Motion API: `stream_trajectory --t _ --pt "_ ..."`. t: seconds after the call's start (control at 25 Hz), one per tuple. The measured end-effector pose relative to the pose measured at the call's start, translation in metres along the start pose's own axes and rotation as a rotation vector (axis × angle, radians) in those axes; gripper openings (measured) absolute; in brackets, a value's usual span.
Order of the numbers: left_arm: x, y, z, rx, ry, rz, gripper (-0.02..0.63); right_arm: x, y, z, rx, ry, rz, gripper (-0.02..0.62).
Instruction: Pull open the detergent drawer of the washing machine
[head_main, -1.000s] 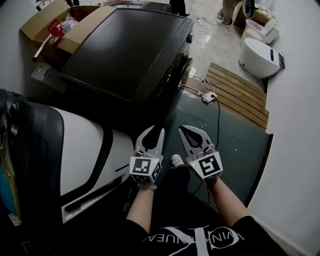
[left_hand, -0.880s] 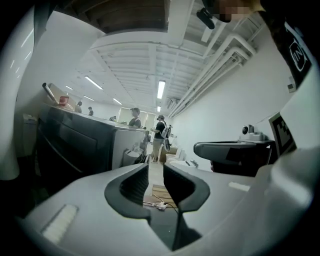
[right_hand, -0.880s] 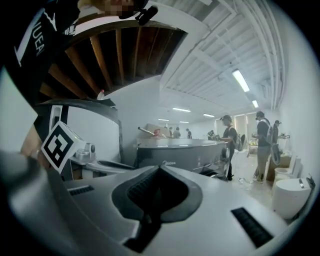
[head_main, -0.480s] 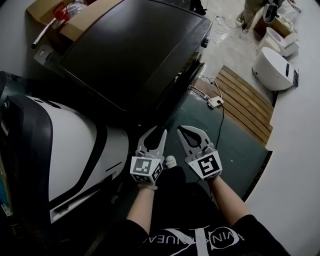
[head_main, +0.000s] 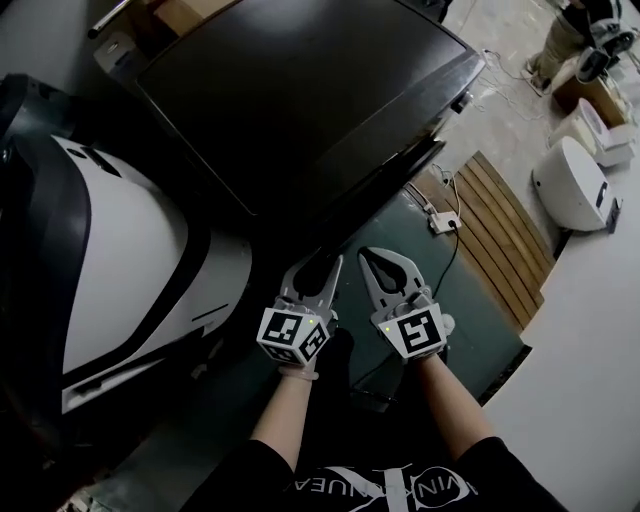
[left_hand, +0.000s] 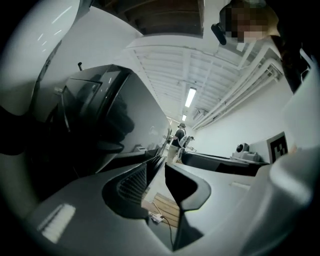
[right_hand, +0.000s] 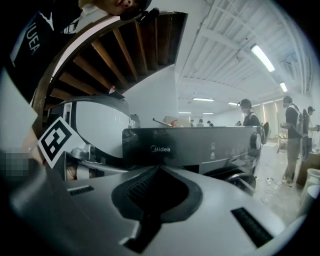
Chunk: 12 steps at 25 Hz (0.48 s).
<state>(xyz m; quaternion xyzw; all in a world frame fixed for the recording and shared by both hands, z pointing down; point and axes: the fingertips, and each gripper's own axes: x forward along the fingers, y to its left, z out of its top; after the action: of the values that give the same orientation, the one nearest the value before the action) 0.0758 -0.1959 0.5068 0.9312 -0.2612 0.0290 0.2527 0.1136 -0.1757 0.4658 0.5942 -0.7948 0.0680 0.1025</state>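
Black washing machine (head_main: 300, 100) ahead | left tongs (head_main: 320, 270) just opening, empty | right tongs (head_main: 380, 260) clenched | wooden pallet (head_main: 505, 245) right

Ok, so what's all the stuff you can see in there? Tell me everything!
washing machine: one, dark, top middle, ahead of both grippers
rounded machine: one, white and black, left
wooden slat board: one, brown, on the floor at right
plug block with cable: one, white, next to the board
round appliance: one, white, far right
floor mat: one, dark green, below the grippers
people: a few, far across the room
left gripper: one, grey, jaws apart and just been opening, nothing between them
right gripper: one, grey, jaws shut, empty
forearms: two, bottom middle
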Motion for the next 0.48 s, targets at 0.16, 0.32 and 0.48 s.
stream_trajectory --t 0.16,0.32,0.48 --pt "0.008 0.005 0.003 -0.012 -0.073 0.078 0.107 0.007 -0.002 -0.009 -0.017 -0.008 0.114 0.009" --pt "0.013 0.009 0.011 -0.063 -0.164 0.174 0.12 0.007 -0.004 -0.015 -0.046 -0.013 0.227 0.009" --pt "0.02 0.013 0.01 -0.144 -0.232 0.223 0.137 0.007 -0.012 -0.022 -0.058 -0.014 0.293 0.009"
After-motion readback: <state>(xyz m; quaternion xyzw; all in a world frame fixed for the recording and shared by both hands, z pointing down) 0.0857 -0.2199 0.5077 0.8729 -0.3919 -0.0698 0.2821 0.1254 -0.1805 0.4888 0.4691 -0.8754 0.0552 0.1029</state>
